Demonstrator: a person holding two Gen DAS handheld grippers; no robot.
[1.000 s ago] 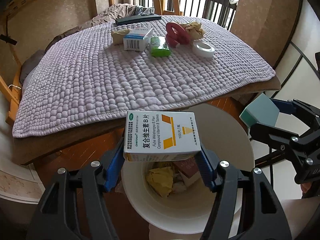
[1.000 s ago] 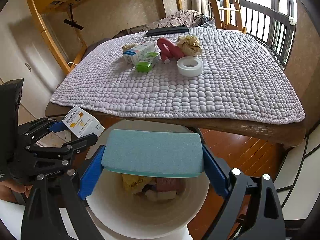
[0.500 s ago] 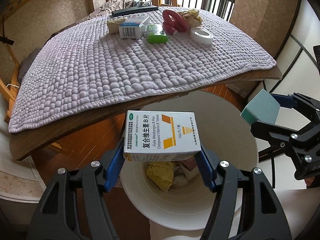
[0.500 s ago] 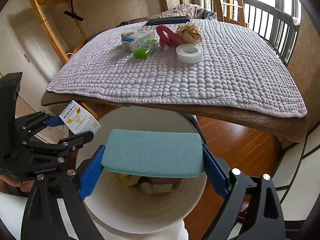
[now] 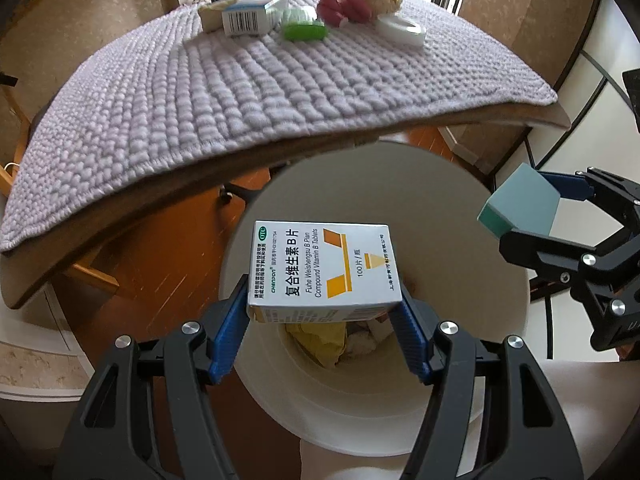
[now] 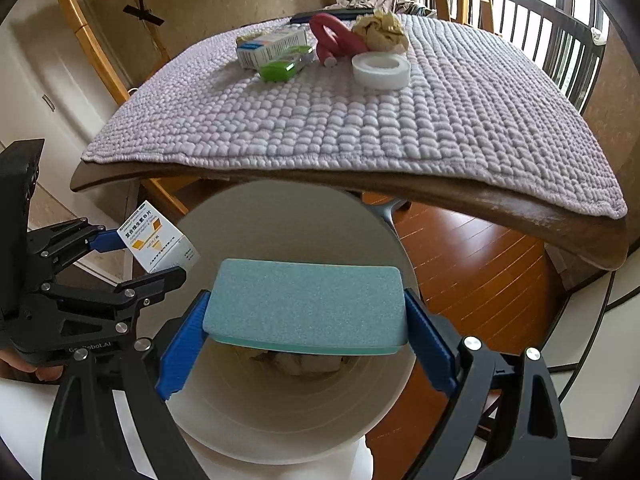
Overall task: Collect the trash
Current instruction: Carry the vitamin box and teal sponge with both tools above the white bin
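Fingers (image 5: 228, 344) of the left gripper (image 5: 324, 340) stand partly apart and are clamped on the short ends of a white medicine box (image 5: 322, 266); both blue pads press its sides. Box is held flat, printed face up, directly over the mouth of the white trash bin (image 5: 460, 396). Crumpled yellow paper (image 5: 320, 340) and other scraps lie at the bin's bottom, below the box.

Fingers (image 6: 182, 354) of the right gripper (image 6: 306, 344) stand wide apart and are clamped on the two ends of a teal sponge block (image 6: 306, 308). Block is held level over the same bin (image 6: 304, 432), just beside the box; from the right wrist view the box (image 6: 158, 244) shows at left, over the bin's rim.

On the desk (image 6: 520, 216), covered by a lilac quilted mat (image 6: 360, 120), remain well apart from the bin: a blue-white carton (image 6: 272, 48), a green case (image 6: 284, 65), a red ring (image 6: 334, 38), a crumpled paper wad (image 6: 380, 32), a white tape roll (image 6: 381, 70).
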